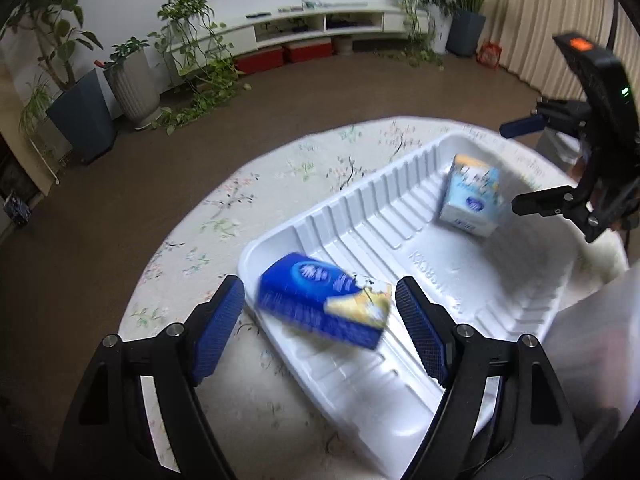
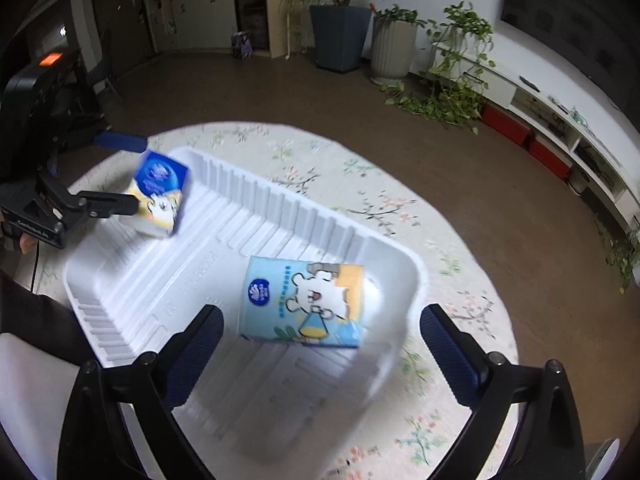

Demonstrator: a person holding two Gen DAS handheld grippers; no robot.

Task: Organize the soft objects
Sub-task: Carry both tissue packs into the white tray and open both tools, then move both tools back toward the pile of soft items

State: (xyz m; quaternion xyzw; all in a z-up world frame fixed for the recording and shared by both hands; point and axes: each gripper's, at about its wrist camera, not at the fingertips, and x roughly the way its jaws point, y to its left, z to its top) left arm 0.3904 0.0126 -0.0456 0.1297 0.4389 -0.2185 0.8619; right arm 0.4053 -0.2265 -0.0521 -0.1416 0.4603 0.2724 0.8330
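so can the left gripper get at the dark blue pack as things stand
Probably yes. The left gripper is open, and the dark blue pack lies in the tray right between its fingers with nothing over it. The light blue pack is at the far end.

two tissue packs [image 1: 326, 300] [image 2: 302, 304] in tray [image 1: 400, 220], on table [image 1: 200, 248]

The left gripper [image 1: 320, 320] and the right gripper [image 2: 322, 344] both point steeply down, jaws spread wide, pads touching nothing. A thumb shows behind the left gripper.
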